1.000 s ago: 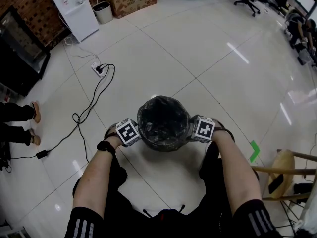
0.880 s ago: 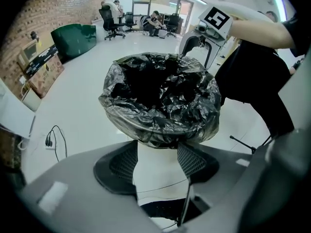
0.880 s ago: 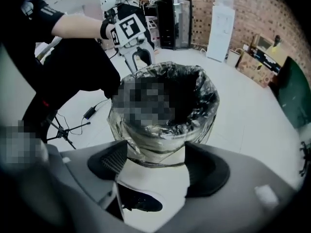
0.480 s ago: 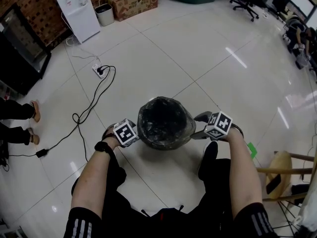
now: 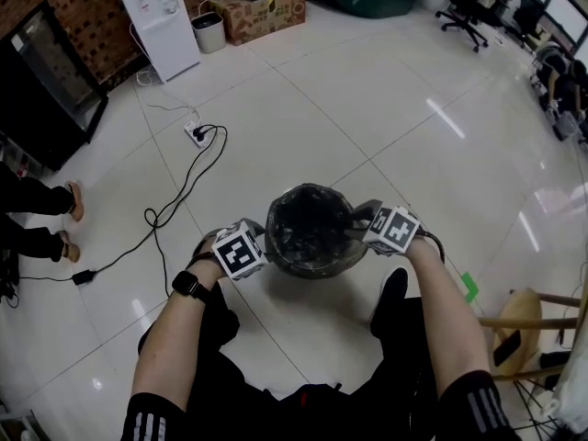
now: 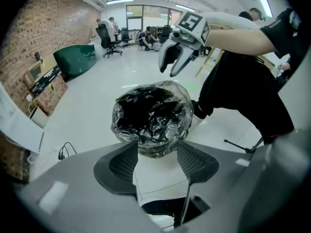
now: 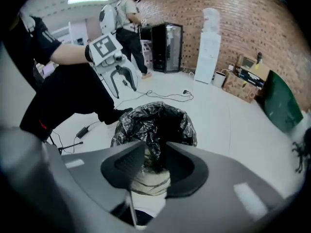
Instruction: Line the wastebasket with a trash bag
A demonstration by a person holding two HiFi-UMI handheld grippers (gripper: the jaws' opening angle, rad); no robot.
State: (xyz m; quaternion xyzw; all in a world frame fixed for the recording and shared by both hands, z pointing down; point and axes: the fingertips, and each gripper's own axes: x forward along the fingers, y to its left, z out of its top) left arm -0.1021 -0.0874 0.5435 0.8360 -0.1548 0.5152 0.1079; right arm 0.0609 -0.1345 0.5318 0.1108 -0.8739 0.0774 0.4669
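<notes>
Right gripper view: right gripper (image 7: 154,149), jaws just closed in, pinches a fold of the trash bag (image 7: 165,120) at the wastebasket (image 7: 150,181) rim. Left gripper (image 6: 157,145) released, empty.

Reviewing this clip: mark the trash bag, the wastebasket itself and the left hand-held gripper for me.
trash bag (image 5: 310,230), head view, crumpled black film inside the mouth.
wastebasket (image 7: 148,184), right gripper view, pale woven wall below the bag's overhang.
left hand-held gripper (image 6: 157,147), left gripper view, midway between the tips of its open jaws.

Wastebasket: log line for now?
trash bag: lining wastebasket, folded over rim | left gripper: open, empty | right gripper: just closing, pinching trash bag
</notes>
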